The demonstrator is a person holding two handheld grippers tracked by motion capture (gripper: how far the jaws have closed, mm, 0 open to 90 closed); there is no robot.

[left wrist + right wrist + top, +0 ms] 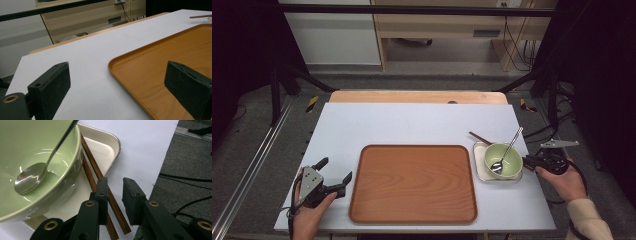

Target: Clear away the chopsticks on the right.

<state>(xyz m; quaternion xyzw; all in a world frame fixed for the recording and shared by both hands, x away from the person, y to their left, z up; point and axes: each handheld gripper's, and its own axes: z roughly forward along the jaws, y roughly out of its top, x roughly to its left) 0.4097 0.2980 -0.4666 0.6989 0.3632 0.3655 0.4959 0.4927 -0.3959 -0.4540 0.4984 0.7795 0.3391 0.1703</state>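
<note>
High view: we see the left gripper [333, 176] w/ jaws spread wide, holding nothing, just left of the wooden tray [413, 183], while the right gripper [528, 161] sits at the right edge of the white dish [479, 165] that carries the green bowl [503, 161] w/ a spoon [508, 149] in it. Left gripper view: we look between released jaws at the tray's near corner on the white table [95, 55]. Right gripper view: jaws are narrowed around one of the brown chopsticks [110, 197] lying across the dish rim beside the bowl; the left pad touches it, but we can't tell if it's truly pinched.
</note>
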